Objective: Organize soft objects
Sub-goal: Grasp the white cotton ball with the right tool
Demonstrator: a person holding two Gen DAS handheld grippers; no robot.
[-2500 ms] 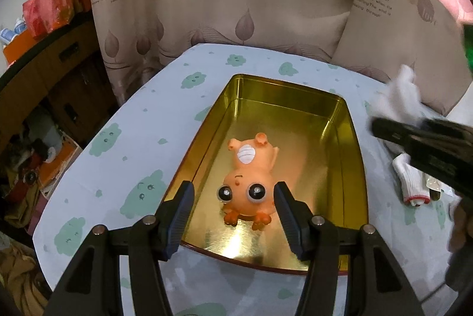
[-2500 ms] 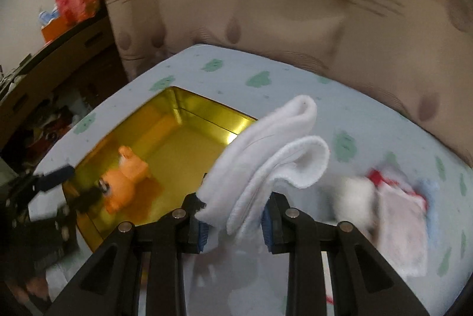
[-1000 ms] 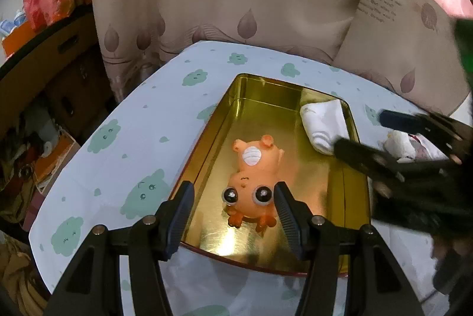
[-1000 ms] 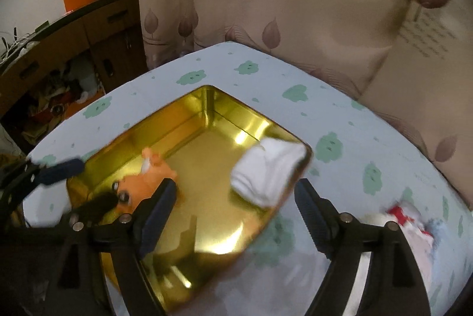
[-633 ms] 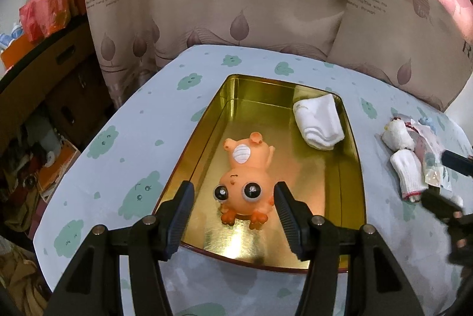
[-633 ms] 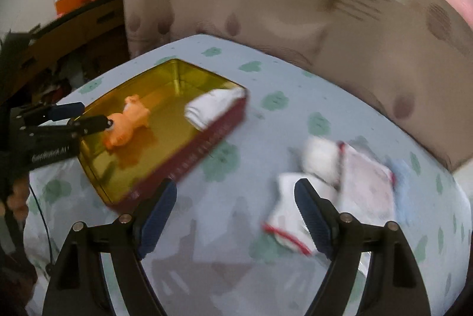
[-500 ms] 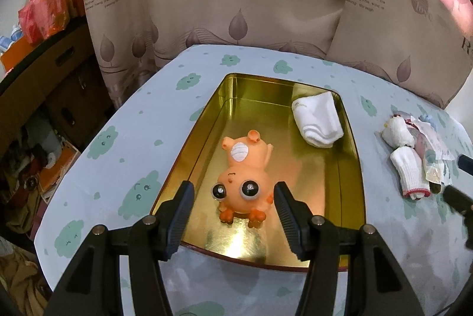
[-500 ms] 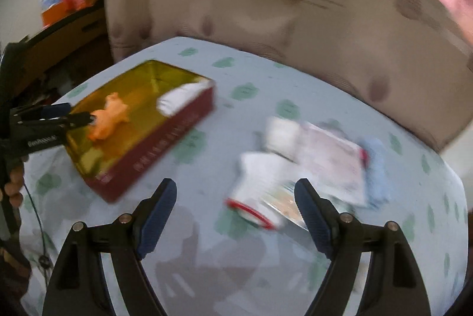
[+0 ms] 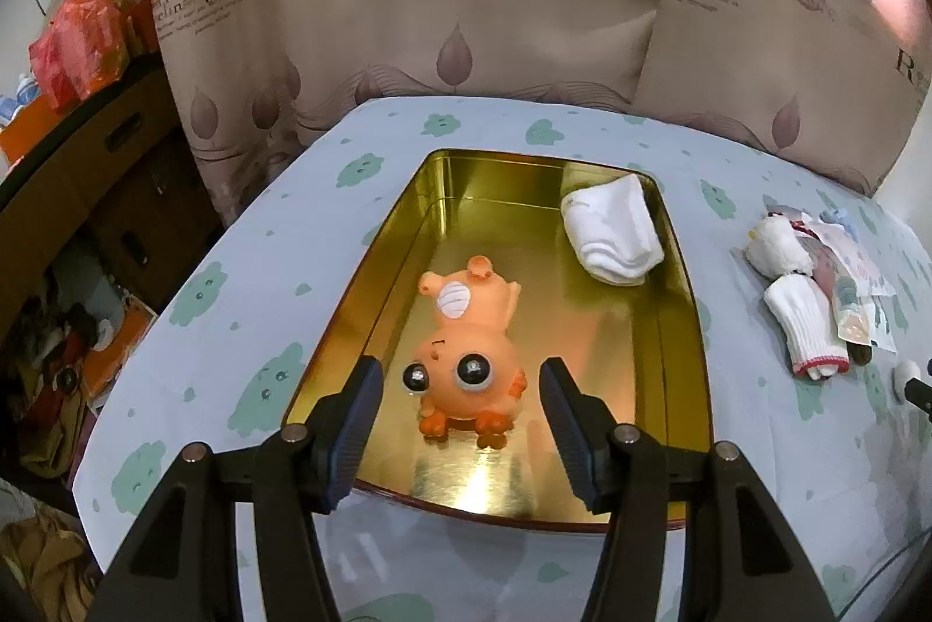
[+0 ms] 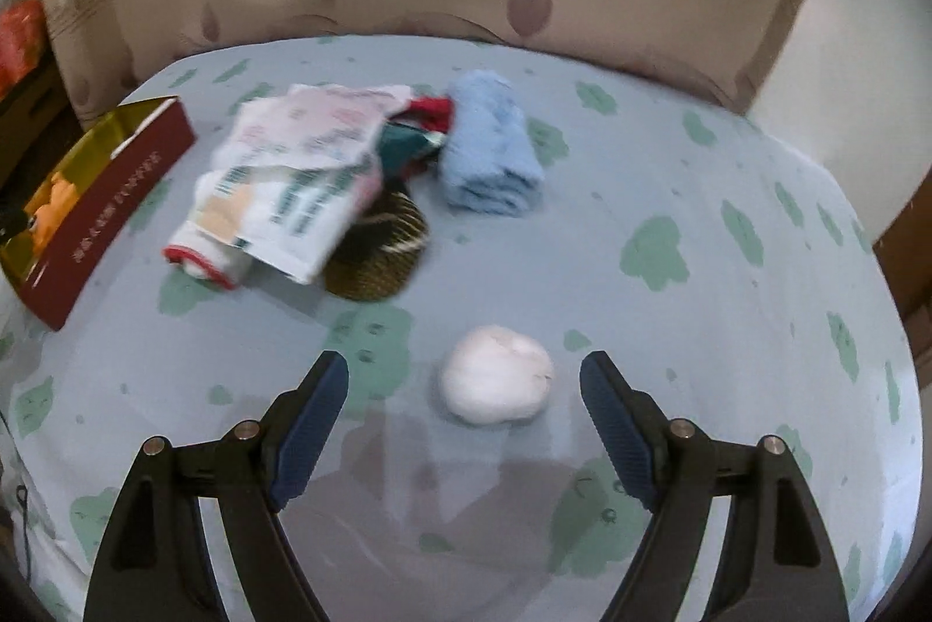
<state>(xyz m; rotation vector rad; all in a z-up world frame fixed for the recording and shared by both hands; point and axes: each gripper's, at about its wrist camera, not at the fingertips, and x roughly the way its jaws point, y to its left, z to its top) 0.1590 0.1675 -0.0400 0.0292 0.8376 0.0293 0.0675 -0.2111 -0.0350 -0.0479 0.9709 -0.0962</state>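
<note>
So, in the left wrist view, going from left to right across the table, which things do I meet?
Orange toy → folded white sock (both inside the gold tin) → glove with a red cuff, lying on the cloth outside the tin.
</note>
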